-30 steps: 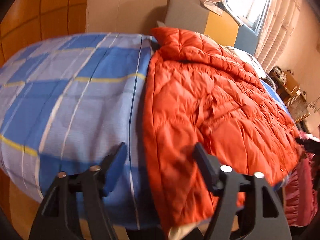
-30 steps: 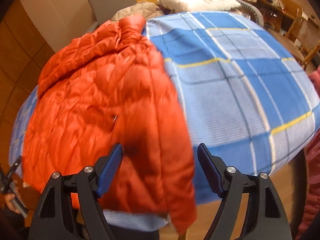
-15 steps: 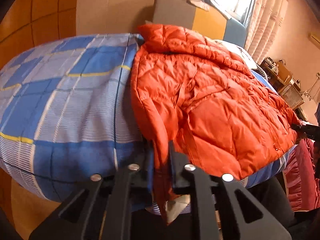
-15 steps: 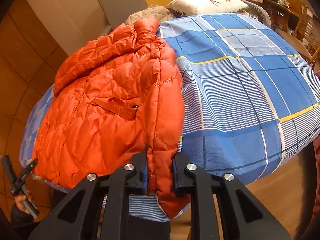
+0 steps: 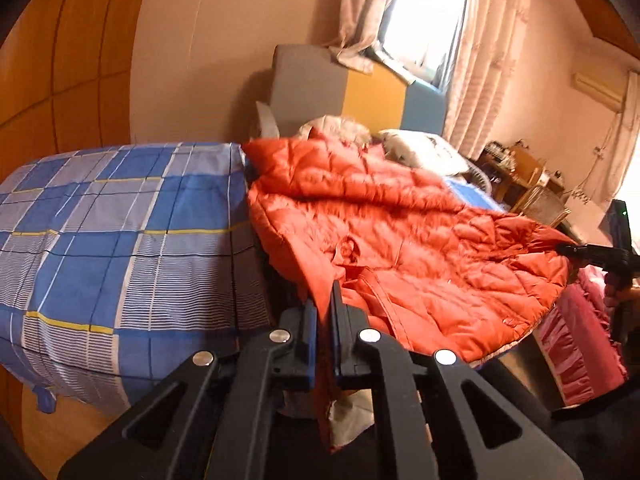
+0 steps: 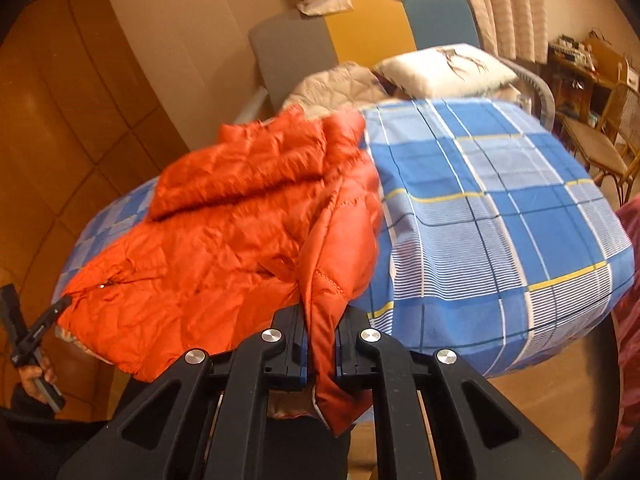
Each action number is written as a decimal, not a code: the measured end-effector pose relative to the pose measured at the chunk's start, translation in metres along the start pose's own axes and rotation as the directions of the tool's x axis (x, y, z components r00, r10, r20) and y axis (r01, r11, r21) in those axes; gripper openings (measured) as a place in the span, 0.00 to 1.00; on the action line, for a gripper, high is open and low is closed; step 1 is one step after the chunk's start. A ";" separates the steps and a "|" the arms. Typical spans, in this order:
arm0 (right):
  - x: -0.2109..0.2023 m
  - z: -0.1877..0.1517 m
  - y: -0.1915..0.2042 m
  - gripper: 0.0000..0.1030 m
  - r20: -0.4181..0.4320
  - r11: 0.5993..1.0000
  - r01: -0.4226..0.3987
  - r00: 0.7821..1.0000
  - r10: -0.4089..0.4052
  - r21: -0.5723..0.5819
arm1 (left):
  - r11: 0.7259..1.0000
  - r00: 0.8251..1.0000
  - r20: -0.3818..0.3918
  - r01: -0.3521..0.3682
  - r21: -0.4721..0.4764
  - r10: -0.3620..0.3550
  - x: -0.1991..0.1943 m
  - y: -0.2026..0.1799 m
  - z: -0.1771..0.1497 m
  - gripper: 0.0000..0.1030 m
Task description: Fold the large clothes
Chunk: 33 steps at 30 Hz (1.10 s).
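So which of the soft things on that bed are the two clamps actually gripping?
The orange puffer jacket. Both the left gripper and right gripper pinch its hem; the white pillow and checked bedcover lie ungripped.

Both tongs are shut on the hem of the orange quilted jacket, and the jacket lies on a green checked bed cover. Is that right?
Not quite: the checked bed cover is blue, as the right wrist view shows. Both the left tongs and the right tongs are indeed shut on the orange quilted jacket.

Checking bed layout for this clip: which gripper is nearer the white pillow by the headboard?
Right. The right gripper grips the orange jacket hem on the side toward the white pillow; the left gripper clamps the opposite hem corner.
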State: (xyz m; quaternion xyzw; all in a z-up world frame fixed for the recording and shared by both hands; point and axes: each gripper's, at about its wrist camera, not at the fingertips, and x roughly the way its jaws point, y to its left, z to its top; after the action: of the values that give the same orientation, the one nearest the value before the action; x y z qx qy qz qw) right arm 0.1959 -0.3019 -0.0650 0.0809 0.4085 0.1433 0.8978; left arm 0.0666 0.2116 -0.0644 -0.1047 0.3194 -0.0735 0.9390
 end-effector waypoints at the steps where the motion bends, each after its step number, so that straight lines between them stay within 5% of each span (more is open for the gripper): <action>1: -0.006 0.000 0.003 0.08 0.007 1.000 -0.009 1.000 0.009 -0.008 | 1.000 1.000 0.004 0.002 -0.001 -0.002 -0.008 0.001 0.001 0.05; 8: -0.030 0.011 0.019 0.08 0.061 0.997 -0.070 0.996 0.071 -0.025 | 0.998 0.998 0.054 0.043 -0.044 -0.041 -0.027 0.013 0.026 0.05; 14: -0.016 0.058 0.020 0.08 0.121 0.994 -0.106 0.987 0.107 -0.015 | 0.998 0.994 0.093 0.053 -0.017 -0.052 -0.002 0.012 0.077 0.05; 25: 0.078 0.137 -0.002 0.08 0.123 0.991 -0.066 0.991 0.051 0.119 | 0.999 0.999 0.034 -0.003 -0.051 0.004 0.116 0.034 0.161 0.05; 33: 0.135 0.172 -0.010 0.11 0.095 0.987 -0.019 0.996 0.004 0.158 | 0.992 0.995 -0.063 -0.083 -0.090 0.077 0.196 0.048 0.187 0.08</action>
State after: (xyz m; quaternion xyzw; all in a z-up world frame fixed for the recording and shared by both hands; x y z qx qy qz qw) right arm 0.4122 -0.2728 -0.0512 0.1611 0.3755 0.1116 0.9059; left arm 0.3390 0.2458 -0.0459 -0.1330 0.3541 -0.0240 0.9254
